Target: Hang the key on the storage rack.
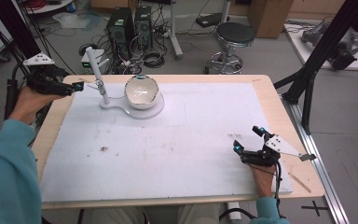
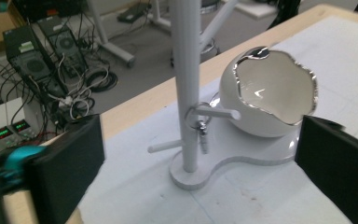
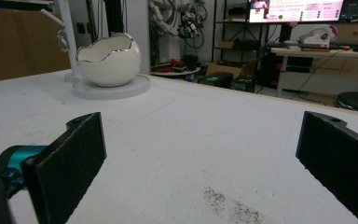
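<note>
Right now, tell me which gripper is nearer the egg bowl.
Left. The left gripper sits just beside the stand that adjoins the egg bowl; the right gripper rests across the table.

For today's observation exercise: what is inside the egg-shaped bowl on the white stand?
The egg-shaped bowl shows a glossy white inner wall with nothing visible on it. Its near rim covers the very bottom, so a small item lying there cannot be ruled out.

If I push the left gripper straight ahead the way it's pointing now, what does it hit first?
Most likely the white stand pole with the small metal ring hanging on its peg; the egg-shaped bowl sits just behind and to one side. The left gripper is open; depth is uncertain.
</note>
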Motion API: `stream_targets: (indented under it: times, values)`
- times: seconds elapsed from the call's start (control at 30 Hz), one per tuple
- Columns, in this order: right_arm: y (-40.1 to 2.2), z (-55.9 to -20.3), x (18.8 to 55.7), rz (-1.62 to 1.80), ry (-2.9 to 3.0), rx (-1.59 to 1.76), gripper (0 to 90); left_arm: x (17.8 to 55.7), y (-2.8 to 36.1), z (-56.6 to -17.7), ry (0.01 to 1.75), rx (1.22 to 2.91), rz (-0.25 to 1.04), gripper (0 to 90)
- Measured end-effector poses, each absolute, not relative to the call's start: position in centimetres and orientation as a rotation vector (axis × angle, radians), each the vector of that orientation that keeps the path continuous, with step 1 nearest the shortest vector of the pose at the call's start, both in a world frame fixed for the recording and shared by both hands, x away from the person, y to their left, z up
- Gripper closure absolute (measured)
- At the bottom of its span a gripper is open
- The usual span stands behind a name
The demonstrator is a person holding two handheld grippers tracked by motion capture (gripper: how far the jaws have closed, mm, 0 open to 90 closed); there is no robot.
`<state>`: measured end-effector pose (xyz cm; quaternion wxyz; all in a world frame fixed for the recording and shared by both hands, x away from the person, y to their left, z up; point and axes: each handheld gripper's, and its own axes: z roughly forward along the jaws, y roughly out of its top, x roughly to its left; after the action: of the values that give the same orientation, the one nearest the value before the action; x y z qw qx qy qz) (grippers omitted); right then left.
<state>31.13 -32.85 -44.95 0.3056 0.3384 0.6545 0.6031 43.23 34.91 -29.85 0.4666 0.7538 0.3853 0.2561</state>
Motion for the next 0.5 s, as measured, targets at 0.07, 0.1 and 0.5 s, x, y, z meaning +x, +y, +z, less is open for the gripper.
stream_targets:
  times: [0.07,0.1,0.5]
  values:
    - [-32.9,-45.0,31.2,1.599,1.733,0.895,0.6,42.0,35.0,-29.8,0.912,1.825,0.624,1.7]
    - [-32.9,-44.9,31.1,1.598,1.733,0.898,0.7,41.3,34.8,-29.8,0.900,1.811,0.634,1.7]
    - [-32.8,-44.9,31.1,1.589,1.736,0.888,0.6,33.0,30.0,-33.0,0.692,1.606,0.623,1.7]
